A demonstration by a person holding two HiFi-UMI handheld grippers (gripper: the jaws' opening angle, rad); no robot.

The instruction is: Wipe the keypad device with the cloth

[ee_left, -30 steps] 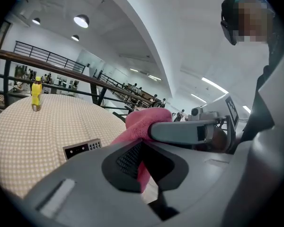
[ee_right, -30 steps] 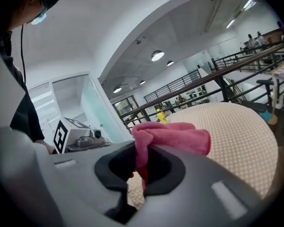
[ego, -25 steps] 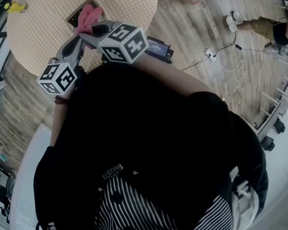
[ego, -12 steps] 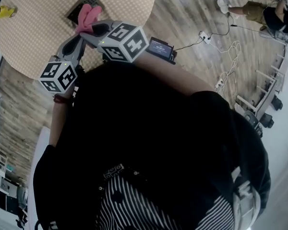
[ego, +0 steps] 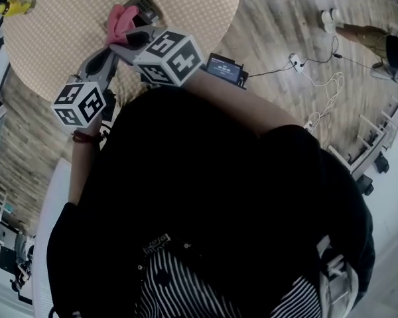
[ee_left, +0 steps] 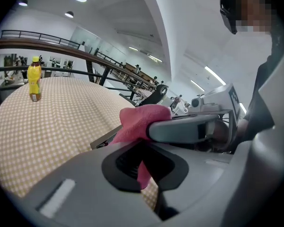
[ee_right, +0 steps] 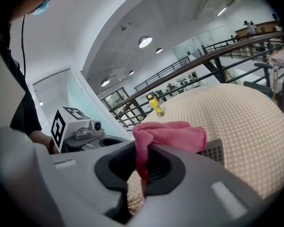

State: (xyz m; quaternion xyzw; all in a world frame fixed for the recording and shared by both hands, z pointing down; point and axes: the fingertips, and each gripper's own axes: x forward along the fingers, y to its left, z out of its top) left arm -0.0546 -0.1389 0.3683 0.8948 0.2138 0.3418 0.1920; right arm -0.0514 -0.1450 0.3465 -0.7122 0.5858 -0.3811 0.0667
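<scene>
The pink cloth (ego: pixel 121 20) is bunched over the round checkered table (ego: pixel 60 38). My right gripper (ego: pixel 129 42) is shut on it; the cloth (ee_right: pixel 168 135) drapes over its jaws, a strip pinched between them. My left gripper (ego: pixel 111 53) meets it from the left and is also shut on the cloth (ee_left: pixel 141 122), with a strip running down between its jaws. The keypad device (ego: pixel 144 4) lies flat on the table just beyond the cloth, mostly hidden by it. A corner of the keypad device (ee_right: pixel 213 150) with rows of small keys shows in the right gripper view.
A yellow bottle (ego: pixel 13 6) stands at the table's far left edge. On the wooden floor right of the table sits a small dark screen unit (ego: pixel 224 67), with cables and a power strip (ego: pixel 295 61) further right. Another person's legs (ego: pixel 358 32) are at the top right.
Both grippers hold the cloth in nearly the same place. The head view has shifted a little, and the keypad device now shows to the cloth's upper right.
</scene>
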